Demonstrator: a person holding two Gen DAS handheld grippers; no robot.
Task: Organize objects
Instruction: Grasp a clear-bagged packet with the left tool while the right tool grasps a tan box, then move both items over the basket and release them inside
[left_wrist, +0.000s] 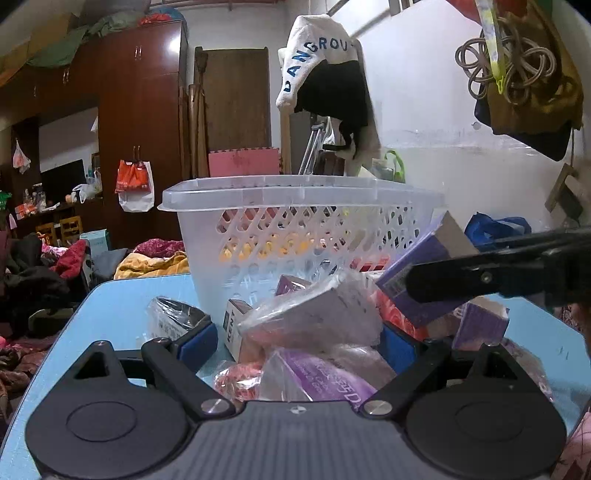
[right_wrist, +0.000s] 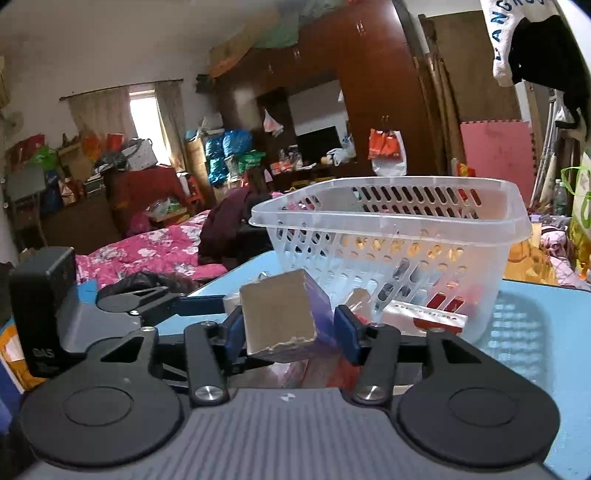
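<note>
A clear plastic basket stands on the blue table; it also shows in the right wrist view. In front of it lies a pile of small boxes and bagged packets. My left gripper is wide open around a plastic-wrapped pale box on the pile. My right gripper is shut on a purple box and holds it raised in front of the basket. In the left wrist view the purple box and the right gripper's finger reach in from the right.
A white KENT box, a bagged dark item and purple packets lie on the table. A red-and-white box lies by the basket. A bed with pink bedding and clutter stand beyond the table.
</note>
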